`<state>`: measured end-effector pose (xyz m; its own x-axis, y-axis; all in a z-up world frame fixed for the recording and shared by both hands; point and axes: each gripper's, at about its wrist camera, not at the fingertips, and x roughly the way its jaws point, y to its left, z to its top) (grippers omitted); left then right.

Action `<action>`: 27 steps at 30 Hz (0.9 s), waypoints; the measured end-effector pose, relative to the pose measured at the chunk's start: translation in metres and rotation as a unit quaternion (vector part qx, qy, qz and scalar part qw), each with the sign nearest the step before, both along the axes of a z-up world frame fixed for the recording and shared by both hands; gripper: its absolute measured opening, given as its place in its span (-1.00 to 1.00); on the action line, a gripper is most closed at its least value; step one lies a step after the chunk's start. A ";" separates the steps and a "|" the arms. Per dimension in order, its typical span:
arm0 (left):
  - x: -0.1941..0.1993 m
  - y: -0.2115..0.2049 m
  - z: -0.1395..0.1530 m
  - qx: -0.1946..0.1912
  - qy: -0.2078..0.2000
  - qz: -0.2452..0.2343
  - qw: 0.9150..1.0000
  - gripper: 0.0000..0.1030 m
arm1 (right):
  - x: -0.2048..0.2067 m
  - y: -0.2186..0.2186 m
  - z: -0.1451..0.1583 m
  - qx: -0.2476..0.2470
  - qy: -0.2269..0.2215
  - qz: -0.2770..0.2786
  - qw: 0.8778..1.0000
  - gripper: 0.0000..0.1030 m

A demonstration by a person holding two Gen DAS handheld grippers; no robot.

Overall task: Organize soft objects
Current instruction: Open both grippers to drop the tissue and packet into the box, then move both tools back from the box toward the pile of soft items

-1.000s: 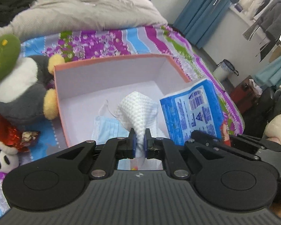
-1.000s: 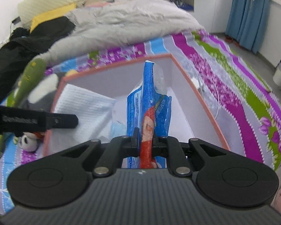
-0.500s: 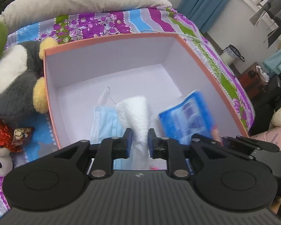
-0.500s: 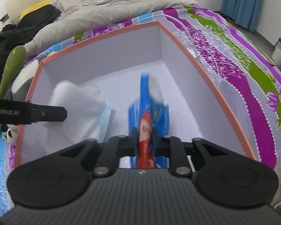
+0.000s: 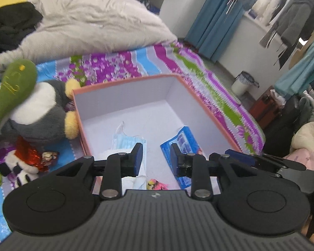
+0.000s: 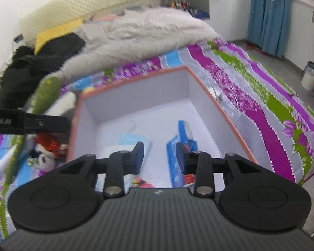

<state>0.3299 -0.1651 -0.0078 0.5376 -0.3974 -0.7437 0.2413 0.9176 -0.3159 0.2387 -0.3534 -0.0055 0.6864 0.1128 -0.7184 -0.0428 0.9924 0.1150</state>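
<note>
A bed (image 5: pixel 209 77) with a striped purple, green and blue floral cover fills the scene, with a rumpled grey duvet (image 5: pixel 98 29) and dark clothing (image 5: pixel 10 25) heaped at its far end. On the cover sits an open box (image 5: pixel 207 113) with an orange rim and pale lilac inside. Just beside its left wall lies a grey and white plush penguin (image 5: pixel 39 113) with yellow feet, and nearer the camera a small panda toy (image 5: pixel 18 169) with a red shiny wrapper. Inside the box, on its floor, lie a blue tissue packet (image 5: pixel 184 140) toward the right, a light blue face mask (image 5: pixel 127 142) left of it, and a white textured cloth (image 5: pixel 131 179) at the near edge, largely hidden. The left tool (image 5: pixel 155 159) hangs over the near edge of the box, its jaws opening, with nothing between the pads. The right tool (image 6: pixel 159 156) hangs likewise over the box, jaws opening and empty, the packet lying below them.
</note>
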 end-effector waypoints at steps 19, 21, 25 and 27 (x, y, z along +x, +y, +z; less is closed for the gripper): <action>-0.146 0.074 0.078 -0.008 -0.115 0.022 0.993 -0.36 | -0.108 0.058 0.064 0.026 -0.100 0.049 0.993 -0.28; -0.160 0.080 0.080 0.000 -0.124 0.027 0.992 -0.36 | -0.117 0.063 0.064 0.031 -0.102 0.053 0.993 -0.28; -0.183 0.094 0.081 0.000 -0.130 0.037 0.991 -0.36 | -0.131 0.074 0.060 0.039 -0.104 0.067 0.992 -0.28; -0.191 0.099 0.079 -0.005 -0.129 0.041 0.991 -0.36 | -0.137 0.077 0.057 0.045 -0.100 0.073 0.991 -0.28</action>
<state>0.1389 -0.0664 0.0710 0.7402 -0.3504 -0.5739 0.2391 0.9348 -0.2626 0.1018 -0.2767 0.0511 0.7855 0.2779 -0.5530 -0.2151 0.9604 0.1771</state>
